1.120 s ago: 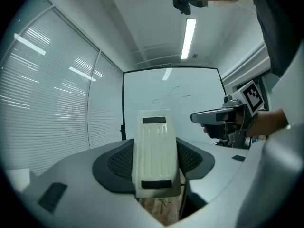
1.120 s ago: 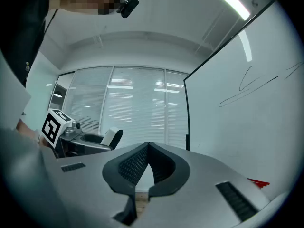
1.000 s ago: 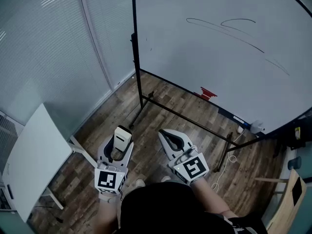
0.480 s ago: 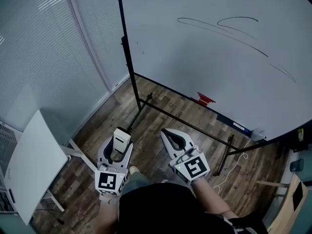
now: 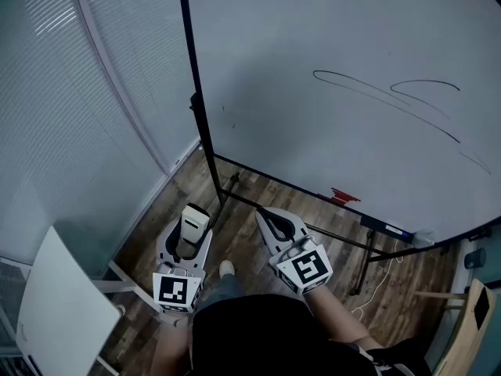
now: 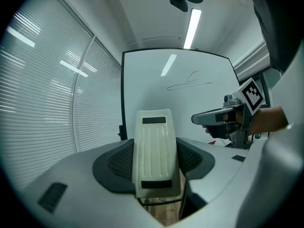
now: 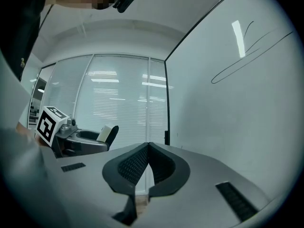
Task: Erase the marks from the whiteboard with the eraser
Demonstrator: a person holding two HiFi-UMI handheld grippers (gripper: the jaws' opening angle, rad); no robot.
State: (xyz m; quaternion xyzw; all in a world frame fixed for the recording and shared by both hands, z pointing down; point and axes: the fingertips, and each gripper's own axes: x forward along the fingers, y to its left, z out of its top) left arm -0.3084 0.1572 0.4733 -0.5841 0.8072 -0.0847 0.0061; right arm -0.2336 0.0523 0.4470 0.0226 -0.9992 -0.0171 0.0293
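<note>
Left gripper (image 5: 188, 240) pinches the eraser (image 5: 196, 219), right gripper (image 7: 148, 148) is pressed together, empty; best lift the eraser's face flat against the whiteboard (image 5: 313, 147) marks (image 5: 391, 108).

I find no word, number or brand to read anywhere: the marker cube (image 5: 177, 290) on my left gripper (image 5: 194, 224) and its twin on my right gripper (image 5: 268, 219) show only black-and-white square patterns, and the whiteboard (image 5: 313, 37) carries just loose pen lines (image 5: 383, 101).

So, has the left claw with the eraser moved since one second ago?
Yes. The left claw, shut on the eraser, is now nearer the whiteboard's left post.
</note>
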